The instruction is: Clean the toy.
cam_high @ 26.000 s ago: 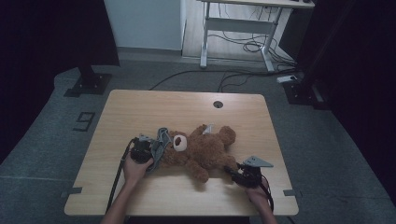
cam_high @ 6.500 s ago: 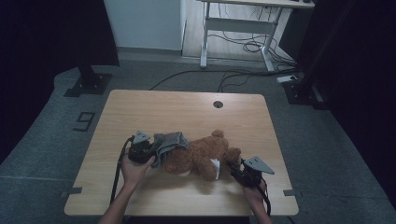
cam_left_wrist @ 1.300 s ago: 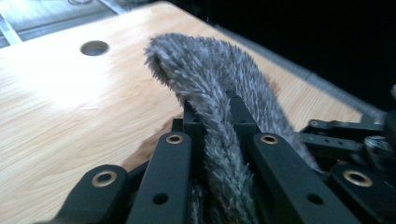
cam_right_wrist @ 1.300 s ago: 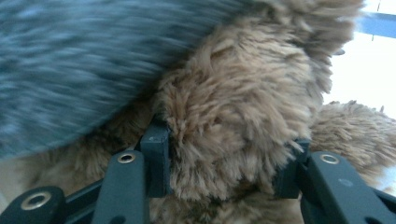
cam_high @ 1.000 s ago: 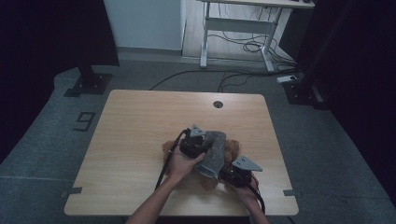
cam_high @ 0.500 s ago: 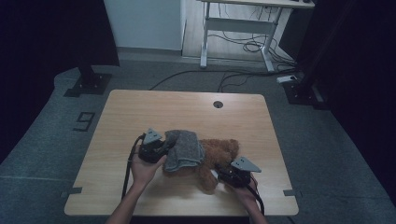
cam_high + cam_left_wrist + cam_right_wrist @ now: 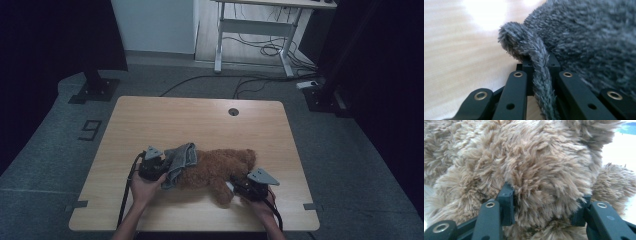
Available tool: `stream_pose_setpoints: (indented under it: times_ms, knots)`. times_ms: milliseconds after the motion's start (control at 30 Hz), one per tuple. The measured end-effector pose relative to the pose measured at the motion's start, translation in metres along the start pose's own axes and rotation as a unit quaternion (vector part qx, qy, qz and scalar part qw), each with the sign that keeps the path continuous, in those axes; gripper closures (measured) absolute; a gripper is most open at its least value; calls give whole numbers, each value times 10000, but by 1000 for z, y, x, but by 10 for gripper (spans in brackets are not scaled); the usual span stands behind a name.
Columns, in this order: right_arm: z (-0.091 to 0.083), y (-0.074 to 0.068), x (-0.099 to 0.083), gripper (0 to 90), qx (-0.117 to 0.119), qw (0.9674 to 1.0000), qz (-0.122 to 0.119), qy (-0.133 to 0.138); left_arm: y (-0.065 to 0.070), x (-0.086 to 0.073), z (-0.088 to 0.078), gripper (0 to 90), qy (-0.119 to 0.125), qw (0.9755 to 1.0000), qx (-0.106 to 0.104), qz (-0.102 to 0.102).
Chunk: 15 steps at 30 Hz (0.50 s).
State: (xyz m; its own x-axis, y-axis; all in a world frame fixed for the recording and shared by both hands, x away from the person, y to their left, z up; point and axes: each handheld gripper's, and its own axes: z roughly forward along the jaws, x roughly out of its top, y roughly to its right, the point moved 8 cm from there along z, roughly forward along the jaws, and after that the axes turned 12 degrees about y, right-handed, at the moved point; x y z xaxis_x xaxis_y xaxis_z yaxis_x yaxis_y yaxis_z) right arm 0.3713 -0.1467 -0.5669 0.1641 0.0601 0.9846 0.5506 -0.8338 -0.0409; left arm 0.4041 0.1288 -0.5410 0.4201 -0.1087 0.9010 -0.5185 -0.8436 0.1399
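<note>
High view: brown plush bear point(image 7: 220, 167) lies on its side near desk point(image 7: 200, 120) front edge, grey fuzzy cloth point(image 7: 181, 159) draped over its left end. My left gripper point(image 7: 152, 165) at the cloth's left edge, right gripper point(image 7: 250, 186) at bear's right end.

Left gripper view: jaws together, clamped on a thin fold of the grey cloth point(image 7: 541, 72); pile short, dense.

Right gripper view: jaws part-apart, pressed into a thick wad of the bear point(image 7: 544, 177), fur long, tan, shaggy.
</note>
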Motion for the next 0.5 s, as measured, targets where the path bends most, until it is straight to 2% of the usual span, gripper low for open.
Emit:
stream_pose_setpoints:
  times_ms: [67, 100, 133, 167, 267, 333, 367, 400, 433, 500]
  knots:
    - [0, 1, 0, 497, -12, 10000, 12, -12, 9, 18, -2, 823, 188, 9997, -142, -2]
    - [1, 1, 0, 498, -16, 10000, 11, -15, 17, 31, -3, 823, 293, 9994, -199, 56]
    - [2, 1, 0, 501, -101, 9999, -9, 9, 31, 49, -1, 821, 417, 9985, -279, 212]
    - [3, 1, 0, 502, -135, 9999, -28, 14, 31, 49, -1, 821, 417, 9985, -279, 212]
    - [5, 1, 1, 506, -263, 9996, -73, 32, 61, 77, 7, 820, 550, 9961, -492, 481]
    - [12, 4, 2, 509, -409, 9991, -70, 58, 85, 92, 18, 820, 565, 9939, -628, 711]
    - [12, 4, 2, 509, -409, 9991, -70, 58, 96, 97, 24, 820, 535, 9929, -676, 823]
    - [17, 6, 3, 510, -464, 9989, -58, 76, 115, 105, 40, 819, 458, 9909, -752, 1019]
    - [17, 6, 3, 510, -464, 9989, -58, 76, 115, 105, 40, 819, 458, 9909, -752, 1019]
    - [21, 9, 4, 511, -407, 9991, -36, 111, 130, 111, 58, 818, 380, 9899, -791, 1110]
